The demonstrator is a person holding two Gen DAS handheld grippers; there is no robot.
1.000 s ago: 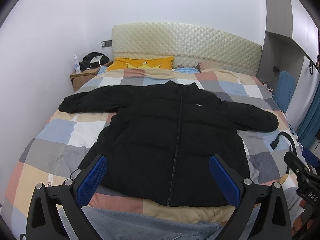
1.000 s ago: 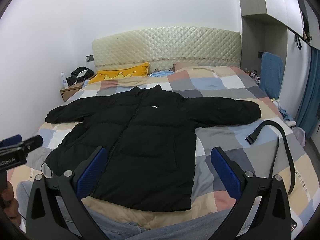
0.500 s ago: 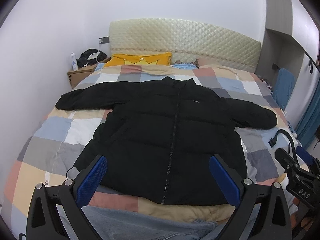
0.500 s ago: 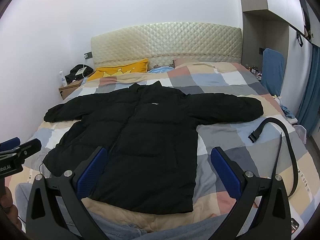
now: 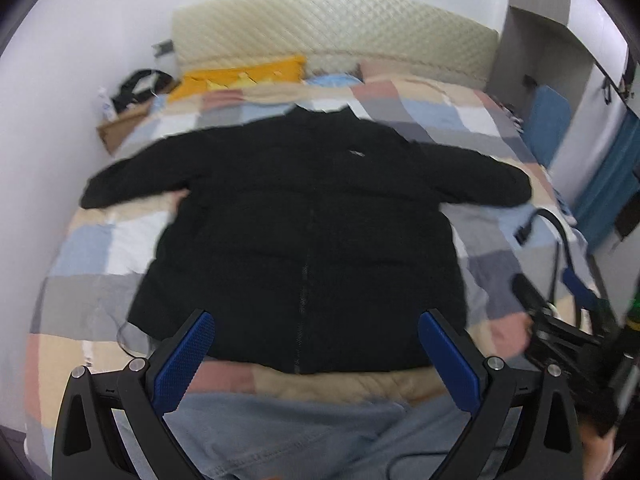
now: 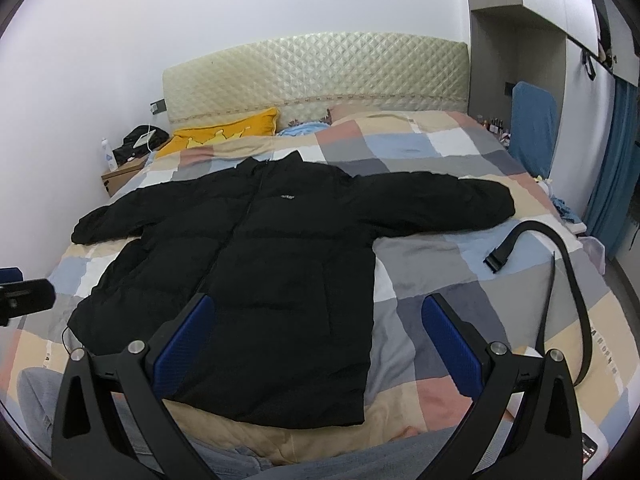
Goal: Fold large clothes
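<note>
Evidently soft, bulky black jacket [image 6: 256,264] spread flat on bed [image 6: 432,280]; best grasped at three-o'clock sleeve cuff. Left tongs [image 5: 320,356] and right tongs [image 6: 320,348] gaped empty.

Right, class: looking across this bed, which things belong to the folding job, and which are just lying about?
Part of the job:
black puffer jacket, spread flat with sleeves out
left gripper, open, holding nothing
right gripper, open, holding nothing
checked bedcover, the surface under the jacket

Just lying about:
black belt, beside the jacket's sleeve
yellow pillow
bedside table, with bottle and bag
</note>
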